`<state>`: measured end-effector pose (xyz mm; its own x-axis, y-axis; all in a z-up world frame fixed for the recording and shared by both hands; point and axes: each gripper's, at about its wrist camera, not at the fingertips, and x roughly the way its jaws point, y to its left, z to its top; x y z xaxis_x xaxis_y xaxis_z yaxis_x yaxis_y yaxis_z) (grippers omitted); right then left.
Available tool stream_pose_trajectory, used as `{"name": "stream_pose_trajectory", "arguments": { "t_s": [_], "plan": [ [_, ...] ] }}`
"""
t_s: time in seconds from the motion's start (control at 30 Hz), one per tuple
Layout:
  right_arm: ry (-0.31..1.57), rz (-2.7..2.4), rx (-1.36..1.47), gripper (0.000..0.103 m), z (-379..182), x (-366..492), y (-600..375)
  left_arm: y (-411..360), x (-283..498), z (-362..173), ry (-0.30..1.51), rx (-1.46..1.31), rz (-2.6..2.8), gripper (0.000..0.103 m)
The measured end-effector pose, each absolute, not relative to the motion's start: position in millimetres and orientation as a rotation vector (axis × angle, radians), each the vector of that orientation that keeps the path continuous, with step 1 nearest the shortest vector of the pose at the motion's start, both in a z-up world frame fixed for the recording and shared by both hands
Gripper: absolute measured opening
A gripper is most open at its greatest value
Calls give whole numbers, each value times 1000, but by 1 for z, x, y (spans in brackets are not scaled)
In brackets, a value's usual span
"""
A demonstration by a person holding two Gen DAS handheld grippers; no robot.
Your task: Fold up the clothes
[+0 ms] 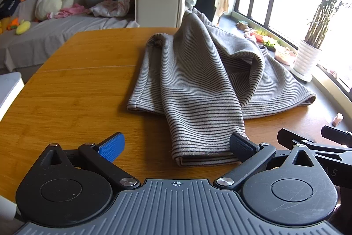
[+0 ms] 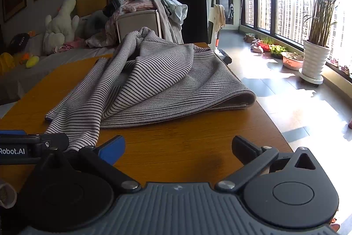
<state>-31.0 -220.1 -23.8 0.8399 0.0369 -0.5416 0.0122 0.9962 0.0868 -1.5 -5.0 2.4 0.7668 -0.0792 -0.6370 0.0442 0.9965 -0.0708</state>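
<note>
Striped garment (image 1: pixel 198 80) on table (image 1: pixel 77 91) | basket (image 1: pixel 157 4) heaped clothes | both grippers wide

Grey, dark-striped knit garment (image 1: pixel 206 80), loosely folded and rumpled, on the wooden table (image 1: pixel 77 85), one sleeve trailing forward.

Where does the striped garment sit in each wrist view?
Left wrist: striped garment lies centre-right on the table, its near end between the open left tongs.
Right wrist: garment centre-left, beyond the open right tongs.
Shared landmark: white plant pot.
</note>
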Motion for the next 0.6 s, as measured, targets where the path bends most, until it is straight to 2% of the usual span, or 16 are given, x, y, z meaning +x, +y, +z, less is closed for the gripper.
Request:
{"name": "stream_pose_trajectory", "arguments": {
  "t_s": [0.6],
  "plan": [
    [574,15,81,103,-28,-26,-214,-3,-1,3,692,-47,-65,103]
  ]
}}
